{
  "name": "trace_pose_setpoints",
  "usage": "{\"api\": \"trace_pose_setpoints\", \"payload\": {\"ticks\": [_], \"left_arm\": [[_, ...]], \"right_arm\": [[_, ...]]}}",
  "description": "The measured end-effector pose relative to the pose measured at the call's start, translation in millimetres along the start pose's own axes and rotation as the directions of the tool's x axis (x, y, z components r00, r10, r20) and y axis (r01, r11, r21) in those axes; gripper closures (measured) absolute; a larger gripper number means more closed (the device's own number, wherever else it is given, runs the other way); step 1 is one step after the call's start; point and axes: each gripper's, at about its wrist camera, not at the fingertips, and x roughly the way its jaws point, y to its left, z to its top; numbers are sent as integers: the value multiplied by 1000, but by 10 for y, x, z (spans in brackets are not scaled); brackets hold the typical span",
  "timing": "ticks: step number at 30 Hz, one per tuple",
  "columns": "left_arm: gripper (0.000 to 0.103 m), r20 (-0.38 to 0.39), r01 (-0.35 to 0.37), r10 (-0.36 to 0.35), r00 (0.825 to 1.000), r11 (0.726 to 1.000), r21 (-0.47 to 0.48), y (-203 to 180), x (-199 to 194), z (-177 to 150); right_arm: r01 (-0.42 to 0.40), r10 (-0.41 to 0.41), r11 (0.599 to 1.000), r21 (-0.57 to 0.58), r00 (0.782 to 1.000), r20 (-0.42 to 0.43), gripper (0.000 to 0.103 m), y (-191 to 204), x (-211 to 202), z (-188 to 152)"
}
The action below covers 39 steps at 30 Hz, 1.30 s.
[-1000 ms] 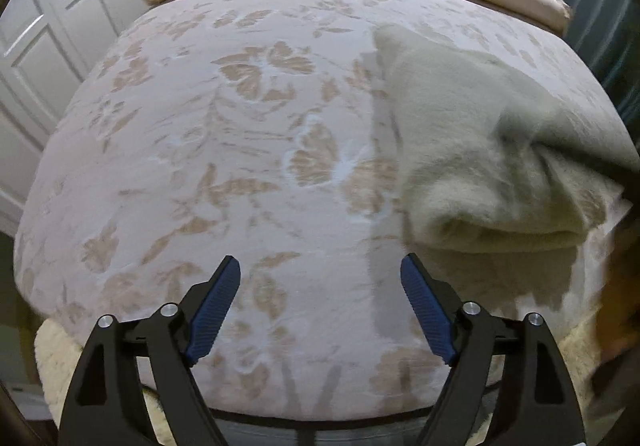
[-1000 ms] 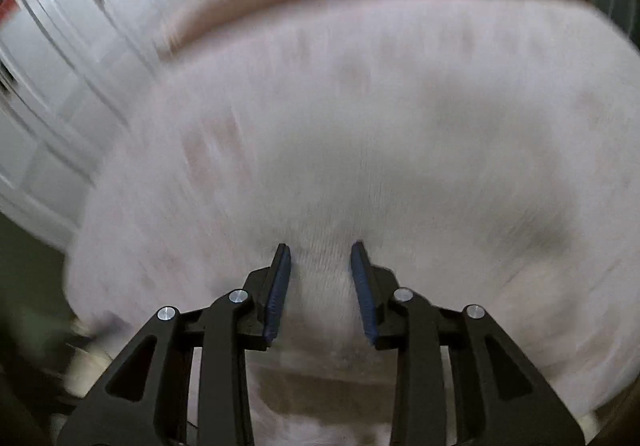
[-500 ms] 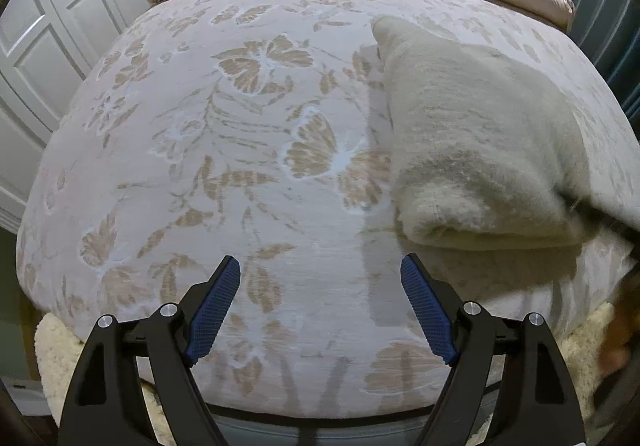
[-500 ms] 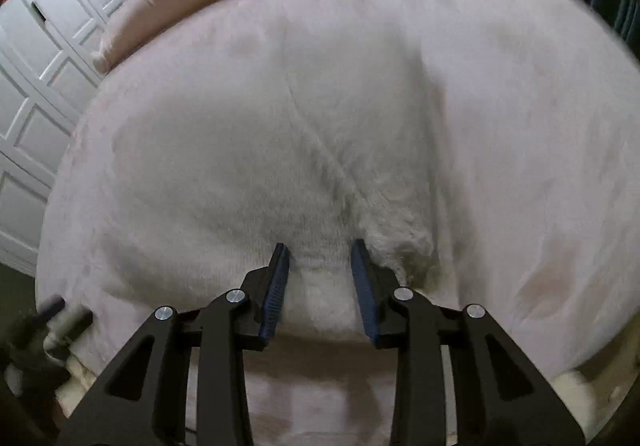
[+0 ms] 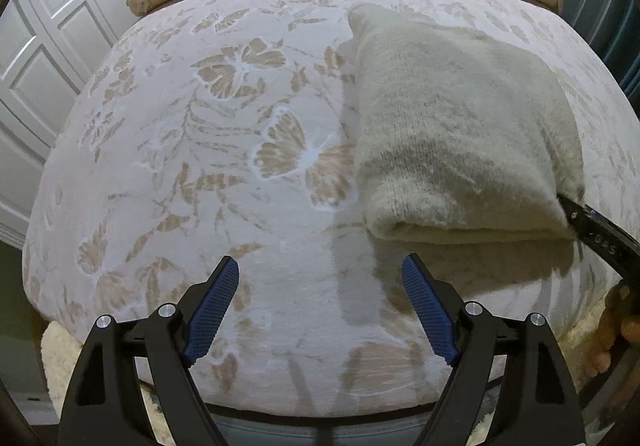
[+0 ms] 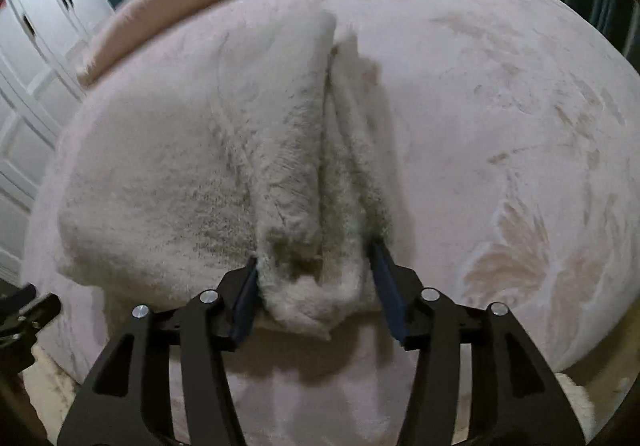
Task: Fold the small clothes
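Lying folded on the bedspread (image 5: 208, 174), the fuzzy cream garment (image 5: 452, 150) looks doubled.

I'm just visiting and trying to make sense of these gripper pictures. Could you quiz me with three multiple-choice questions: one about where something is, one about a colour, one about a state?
1. Where does the cream garment lie?
A. on the floor
B. on the flowered bedspread
C. over a chair

2. What colour are the finger pads?
A. blue
B. red
C. yellow

3. How is the left gripper?
A. shut on the garment
B. shut on a pillow
C. open, holding nothing

Answers: 1 B, it rests folded on the patterned cover. 2 A, blue ribbed pads line the black fingers. 3 C, its fingers stand wide apart over bare bedspread, while the right gripper has the garment's edge between its fingers.
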Motion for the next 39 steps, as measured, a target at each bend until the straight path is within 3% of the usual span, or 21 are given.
{"api": "trace_pose_setpoints", "payload": {"ticks": [3, 6, 10, 13, 16, 19, 22, 25, 28, 29, 30, 35, 39], "left_arm": [[22, 5, -13, 13, 1000, 1000, 18, -55, -17, 28], [22, 30, 10, -10, 999, 1000, 15, -137, -83, 148], [21, 86, 42, -44, 995, 999, 26, -296, -169, 414], [17, 111, 69, -72, 991, 997, 24, -439, -174, 645], [17, 96, 71, -72, 993, 997, 16, -540, -79, 823], [17, 79, 52, -52, 996, 999, -1, -600, 26, 947], [17, 79, 37, -37, 996, 999, -3, -626, 76, 995], [16, 73, 24, -24, 997, 1000, 1, -647, 156, 1003], [17, 52, 24, -24, 998, 1000, -8, -656, 251, 1012], [17, 45, 19, -19, 999, 1000, -6, -664, 293, 1010], [16, 41, 18, -18, 999, 1000, -5, -669, 316, 1005], [16, 40, 8, -7, 999, 1000, -6, -657, 371, 976], [16, 44, 32, -31, 999, 999, -15, -617, 332, 949]], "right_arm": [[-31, 31, 999, 42, 1000, 6, 53, -5, -187, 182], [-88, 84, 994, 67, 994, 64, 53, -38, -410, 444], [-167, 160, 980, 107, 984, 76, 52, -46, -268, 833], [-141, 139, 985, 104, 990, 28, 50, 11, 5, 987], [-102, 107, 991, 88, 992, -62, 51, 91, 361, 992], [-93, 93, 995, 21, 995, -42, 86, 196, 343, 1034], [-168, 167, 986, 9, 983, 79, 88, 199, -11, 1150], [-162, 162, 987, -11, 973, 165, 88, 164, -225, 1220], [-62, 63, 998, -11, 997, 52, 88, 58, 216, 1132], [-40, 40, 999, -14, 999, -36, 87, 33, 486, 1063], [-43, 42, 999, -16, 998, -44, 87, 0, 619, 990], [-99, 101, 992, 74, 995, -13, 83, -67, 293, 1088], [-118, 113, 991, 69, 991, 73, 83, -82, -244, 968]]}}
